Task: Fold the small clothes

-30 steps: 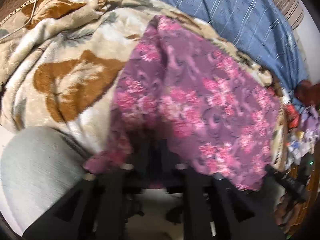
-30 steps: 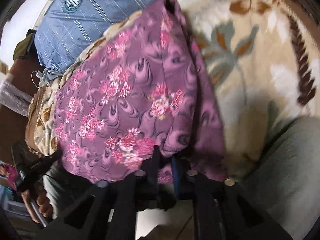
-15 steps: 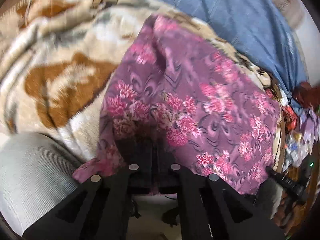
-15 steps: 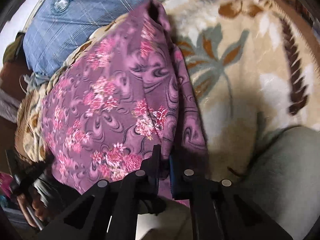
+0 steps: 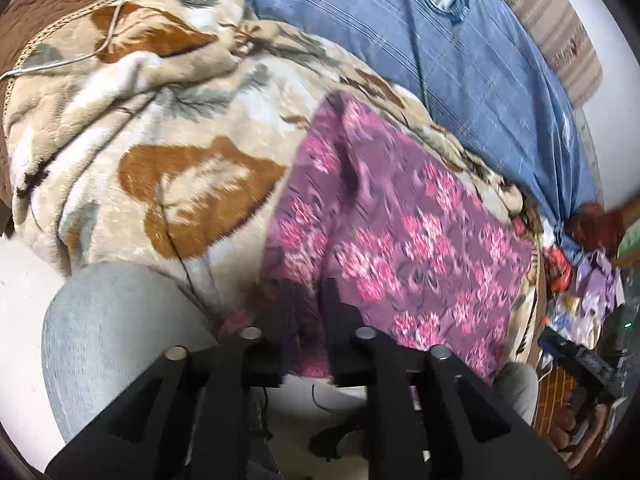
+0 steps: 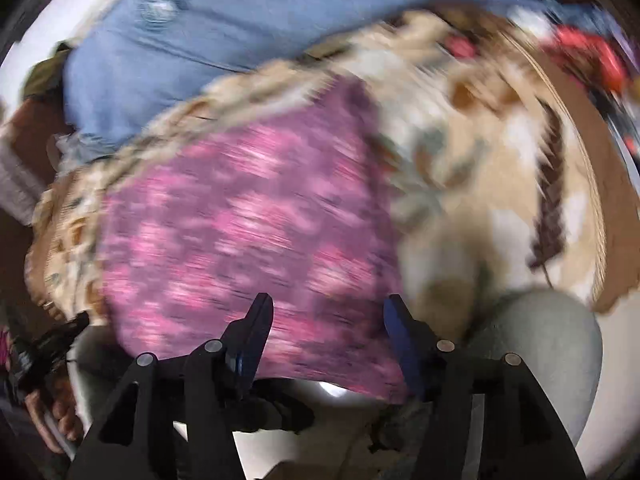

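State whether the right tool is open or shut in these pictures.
Open: the right tool has just been opening, its fingers spread apart over the purple floral garment, not pinching it.

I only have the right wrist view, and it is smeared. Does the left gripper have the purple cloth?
Observer: In the left wrist view, the left gripper has the near hem of the purple floral garment between its jaws. They stand narrow and have just been opening. I cannot tell whether they pinch it.
Operator: Does the garment lie flat?
Observer: Mostly. A raised fold runs along its left part, and the rest is spread on the floral blanket.
Operator: Anything loose nearby?
Observer: A thin white cord lies across the blanket's far left corner.
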### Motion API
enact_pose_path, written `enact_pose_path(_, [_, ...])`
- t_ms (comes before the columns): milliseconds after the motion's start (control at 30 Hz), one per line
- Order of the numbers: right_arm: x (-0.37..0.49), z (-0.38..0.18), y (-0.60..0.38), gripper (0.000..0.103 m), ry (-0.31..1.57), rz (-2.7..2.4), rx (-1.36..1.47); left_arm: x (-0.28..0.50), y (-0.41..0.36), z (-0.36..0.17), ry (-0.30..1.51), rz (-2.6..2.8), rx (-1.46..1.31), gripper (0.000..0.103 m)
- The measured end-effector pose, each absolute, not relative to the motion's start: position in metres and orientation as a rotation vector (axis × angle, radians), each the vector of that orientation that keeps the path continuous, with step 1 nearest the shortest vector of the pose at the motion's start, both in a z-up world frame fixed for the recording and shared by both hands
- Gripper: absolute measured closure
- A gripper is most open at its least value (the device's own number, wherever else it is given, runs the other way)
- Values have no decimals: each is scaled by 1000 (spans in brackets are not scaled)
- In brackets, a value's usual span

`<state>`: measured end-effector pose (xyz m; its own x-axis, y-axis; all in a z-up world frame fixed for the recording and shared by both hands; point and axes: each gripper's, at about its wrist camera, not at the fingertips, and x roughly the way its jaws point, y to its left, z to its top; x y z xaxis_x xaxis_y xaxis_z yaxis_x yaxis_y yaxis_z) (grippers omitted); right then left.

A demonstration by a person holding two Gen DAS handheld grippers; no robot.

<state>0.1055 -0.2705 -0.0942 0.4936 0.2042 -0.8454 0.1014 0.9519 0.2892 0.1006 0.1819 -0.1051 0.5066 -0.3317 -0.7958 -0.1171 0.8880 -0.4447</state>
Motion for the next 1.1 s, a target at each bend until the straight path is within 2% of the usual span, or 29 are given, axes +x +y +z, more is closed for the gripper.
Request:
enact_pose_path(67, [127,-79,-236,43,1035,232,329,106,181,-108,1032,-115,-473,66])
enact_pose_path(167, [165,-77,-181,40,1046,429,374,118,175,-119,1033,-119,-476,54])
enact_pose_path(367, [245,-119,-72,38,1227,649,331,141,174,-162,1157,-163,-538,52])
enact_pose_path(500, [285,-158,-23,38,1403,630,269,134,174,-163,1113,-266,-601,52])
enact_pose_path(633, [301,-179,-1,36,1503,625,277,136,177,-172,1114,-302,-658,46])
enact_pose_path(733, [309,-192,10,36,1561,592,236,139,169,-172,1119,-304,-603,48])
enact_pose_path(800, [311,-196,17,35,1587,585,204,136,163,-171,1113,-319,-577,66])
enact_pose_path(833, [311,-196,20,35,1594,575,188,136,162,-172,1118,-350,-597,91])
enact_pose_path(867, [312,-196,25,34,1598,570,179,136,162,-174,1119,-386,-631,95])
enact_pose_path(1000, [310,-196,53,27,1623,540,37,127,159,-161,1041,-421,-607,95])
enact_pose_path(1100, [307,-203,71,26,1633,513,-98,123,146,-156,1019,-413,-531,96])
